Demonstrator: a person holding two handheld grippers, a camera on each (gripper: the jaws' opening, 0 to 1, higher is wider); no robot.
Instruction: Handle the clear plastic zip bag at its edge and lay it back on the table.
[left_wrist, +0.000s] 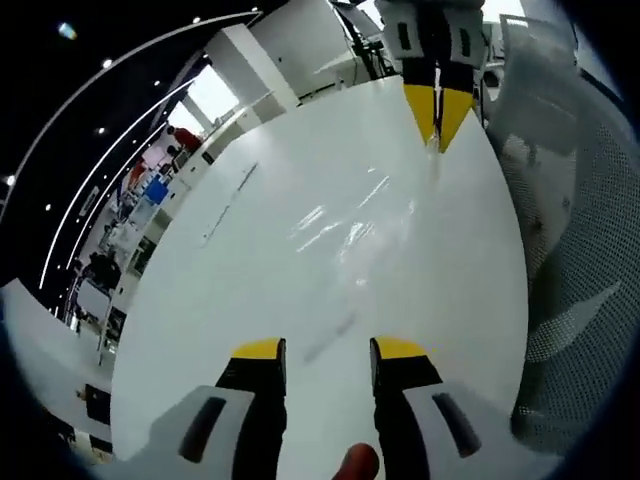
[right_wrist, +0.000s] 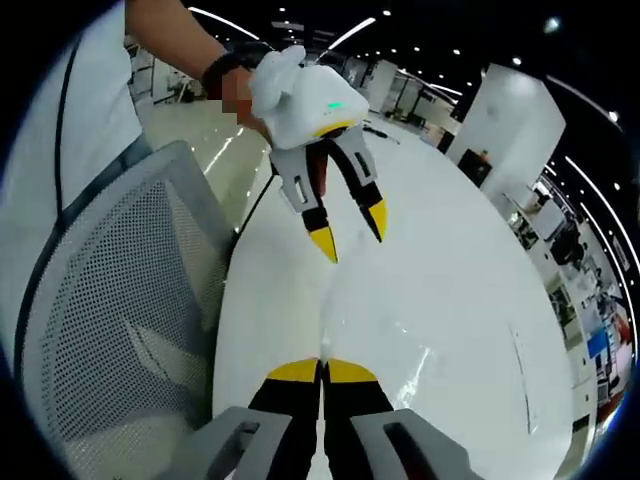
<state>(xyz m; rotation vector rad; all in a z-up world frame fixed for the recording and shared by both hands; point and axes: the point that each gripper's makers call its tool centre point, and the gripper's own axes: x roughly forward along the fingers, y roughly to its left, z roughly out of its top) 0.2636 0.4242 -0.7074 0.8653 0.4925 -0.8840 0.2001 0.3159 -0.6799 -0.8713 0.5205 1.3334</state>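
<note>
The clear zip bag (left_wrist: 350, 235) is pinched at its edge by the closed right gripper (left_wrist: 437, 125), upper frame, not yet released onto the surface (left_wrist: 250, 280); the left gripper (left_wrist: 327, 350) is held apart.

Bright ceiling strip lights glare off the glossy white table (left_wrist: 300, 300). Fisheye bending curves both views' edges. Distant background looks soft.
</note>
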